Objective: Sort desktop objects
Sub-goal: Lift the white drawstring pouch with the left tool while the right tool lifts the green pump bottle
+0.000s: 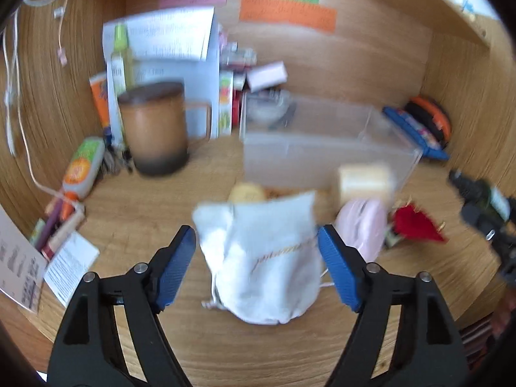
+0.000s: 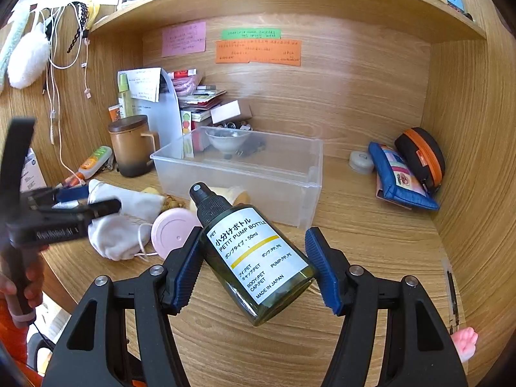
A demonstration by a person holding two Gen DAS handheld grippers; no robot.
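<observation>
On the left of the wooden tabletop (image 2: 371,258) stands a brown lidded mug (image 2: 130,145), with a white cloth pouch (image 1: 264,258) lying in front of it. The left hand-held gripper (image 1: 256,267) straddles that pouch with its blue pads spread, neither pressing the fabric. Just beside the pouch sits a round pink case (image 2: 172,230). Behind it, near the middle, is a clear plastic bin (image 2: 258,174). The right hand-held gripper (image 2: 254,264) pinches a dark green pump bottle (image 2: 254,258), tilted with its black cap pointing up-left, raised over the tabletop. Far right, a blue zip pouch (image 2: 400,177) leans against a black and orange case (image 2: 422,154).
</observation>
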